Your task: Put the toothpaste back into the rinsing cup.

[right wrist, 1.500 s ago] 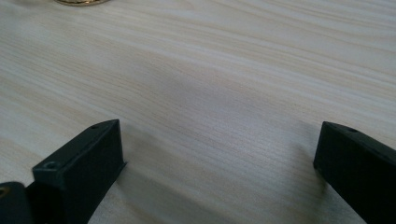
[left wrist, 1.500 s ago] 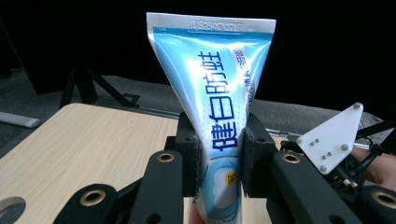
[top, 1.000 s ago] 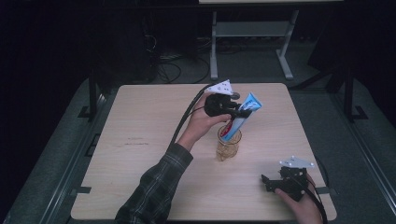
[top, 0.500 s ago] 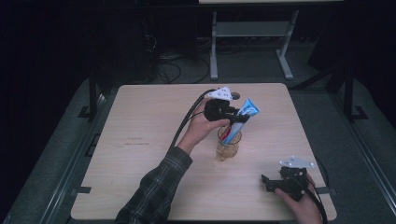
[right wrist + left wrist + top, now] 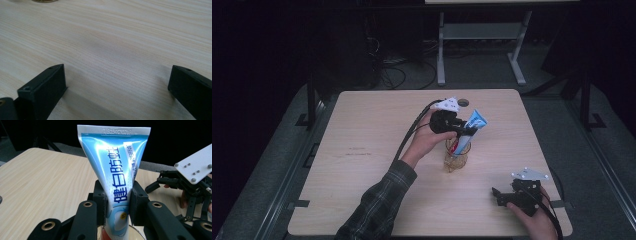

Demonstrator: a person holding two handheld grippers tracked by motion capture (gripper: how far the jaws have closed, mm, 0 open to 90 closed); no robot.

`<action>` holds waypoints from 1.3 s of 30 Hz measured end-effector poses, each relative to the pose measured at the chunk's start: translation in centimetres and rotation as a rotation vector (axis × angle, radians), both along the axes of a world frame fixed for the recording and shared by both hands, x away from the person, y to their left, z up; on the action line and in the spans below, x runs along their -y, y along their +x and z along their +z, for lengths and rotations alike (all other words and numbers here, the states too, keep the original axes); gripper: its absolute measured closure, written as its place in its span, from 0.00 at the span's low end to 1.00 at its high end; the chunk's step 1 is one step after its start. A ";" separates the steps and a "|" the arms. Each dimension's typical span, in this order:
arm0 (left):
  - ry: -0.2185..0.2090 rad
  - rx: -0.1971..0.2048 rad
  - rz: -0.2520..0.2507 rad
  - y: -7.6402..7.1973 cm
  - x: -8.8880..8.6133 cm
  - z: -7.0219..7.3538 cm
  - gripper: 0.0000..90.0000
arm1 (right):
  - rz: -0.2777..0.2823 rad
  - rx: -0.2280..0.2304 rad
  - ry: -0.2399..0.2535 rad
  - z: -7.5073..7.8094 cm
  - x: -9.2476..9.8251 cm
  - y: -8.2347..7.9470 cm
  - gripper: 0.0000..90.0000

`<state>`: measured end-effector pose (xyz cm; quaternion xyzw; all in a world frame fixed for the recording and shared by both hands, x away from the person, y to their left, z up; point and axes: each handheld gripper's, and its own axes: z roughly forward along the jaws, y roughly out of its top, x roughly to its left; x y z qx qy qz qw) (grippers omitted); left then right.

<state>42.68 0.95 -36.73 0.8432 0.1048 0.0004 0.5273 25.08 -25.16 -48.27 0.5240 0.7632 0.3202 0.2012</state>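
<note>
Left gripper (image 5: 462,131): its two black pads pinch the toothpaste tube (image 5: 115,177) from both sides, low on the tube body; in the left gripper view the tube stands upright between them.
Toothpaste tube: blue and white, its lower end sits inside the glass cup (image 5: 456,156), its flat crimped end points up and to the far right.
Glass cup: stands near the middle of the wooden table (image 5: 362,165), just below the left gripper.
Change: compared with one second ago, the left gripper and the tube are a little lower and nearer to the cup; the cup is at the same place.
Right gripper (image 5: 502,195): rests at the near right of the table, claw spread wide over bare wood, unchanged.
</note>
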 end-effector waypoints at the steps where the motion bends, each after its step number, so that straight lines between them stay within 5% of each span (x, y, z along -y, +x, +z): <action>1: 0.000 0.000 0.001 0.0 0.0 -0.1 0.79 | 0.000 0.000 0.000 0.0 0.0 0.0 0.01; 17: -0.003 -0.013 0.015 0.0 -0.8 -0.8 0.77 | -0.003 0.001 -0.001 0.0 0.0 -0.1 0.01; 26: -0.003 0.004 0.062 -0.2 -1.7 -0.3 0.44 | -0.003 0.001 -0.002 0.0 0.0 -0.1 0.01; 39: 0.026 0.005 0.131 -1.7 -5.5 0.6 0.36 | -0.003 0.002 -0.003 0.0 0.0 -0.1 0.01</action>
